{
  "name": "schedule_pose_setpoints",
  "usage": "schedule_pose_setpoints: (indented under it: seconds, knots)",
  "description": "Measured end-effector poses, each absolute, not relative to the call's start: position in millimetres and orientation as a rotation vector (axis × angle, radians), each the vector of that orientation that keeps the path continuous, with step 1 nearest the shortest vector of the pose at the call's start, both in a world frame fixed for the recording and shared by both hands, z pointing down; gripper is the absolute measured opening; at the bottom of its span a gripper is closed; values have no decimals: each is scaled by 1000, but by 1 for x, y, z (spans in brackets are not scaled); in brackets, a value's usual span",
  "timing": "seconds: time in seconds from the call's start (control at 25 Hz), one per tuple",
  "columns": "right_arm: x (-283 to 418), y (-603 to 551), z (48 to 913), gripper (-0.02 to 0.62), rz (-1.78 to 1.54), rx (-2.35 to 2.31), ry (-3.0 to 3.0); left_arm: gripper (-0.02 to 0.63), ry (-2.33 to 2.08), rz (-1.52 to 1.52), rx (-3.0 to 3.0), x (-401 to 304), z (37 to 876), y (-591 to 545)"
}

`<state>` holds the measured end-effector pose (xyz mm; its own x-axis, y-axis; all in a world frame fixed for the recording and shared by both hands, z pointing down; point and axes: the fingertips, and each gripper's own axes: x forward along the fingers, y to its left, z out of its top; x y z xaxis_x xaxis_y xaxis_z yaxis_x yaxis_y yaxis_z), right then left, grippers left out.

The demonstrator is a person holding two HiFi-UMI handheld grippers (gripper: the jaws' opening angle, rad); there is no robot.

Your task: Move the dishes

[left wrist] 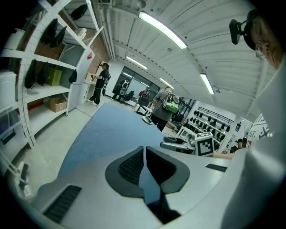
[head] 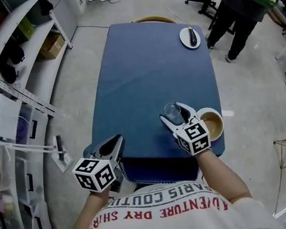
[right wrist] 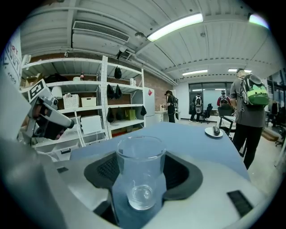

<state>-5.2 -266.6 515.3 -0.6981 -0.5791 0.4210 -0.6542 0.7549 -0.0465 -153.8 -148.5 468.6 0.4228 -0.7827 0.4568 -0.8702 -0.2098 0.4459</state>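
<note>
The glass [right wrist: 140,176] is see-thru, prob. light, hard & slippy, and I think it breaks easy. It's at the near right end of the blue table [head: 140,68], just by a brown bowl [head: 211,122]. The right gripper [head: 175,113] hugs its sides, a good spot. The left gripper [left wrist: 144,152] is pinched closed w/ nothing in it.

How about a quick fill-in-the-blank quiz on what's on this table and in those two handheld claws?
1. The table top is coloured ___.
2. The clear glass stands between the jaws of the right gripper, while the left gripper holds ___.
3. The white plate lies at the table's ___ end, opposite the grippers.
4. The bowl sits close beside the ___ gripper.

Missing words: blue; nothing; far; right.
</note>
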Motion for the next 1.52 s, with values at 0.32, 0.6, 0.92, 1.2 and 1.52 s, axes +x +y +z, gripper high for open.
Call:
schedule_pose_setpoints:
  seconds: [0.32,0.6,0.92,1.2,1.52]
  knots:
    - [-6,-259,519,291,255,923,-2577,41,-1381,178,2033,-151,469,-149]
    - [-4,-254,512,310,268,941,-2589,41,-1346,198,2069,-138,467,-154]
    - [21,-245,502,313,241,974,-2573,41,-1267,211,2142,-112,461,-165]
    - [61,-238,491,313,268,1083,-2537,41,-1158,226,2214,-77,458,-178]
    - [124,-224,503,313,279,1224,-2404,41,-1025,260,2285,-37,461,-189]
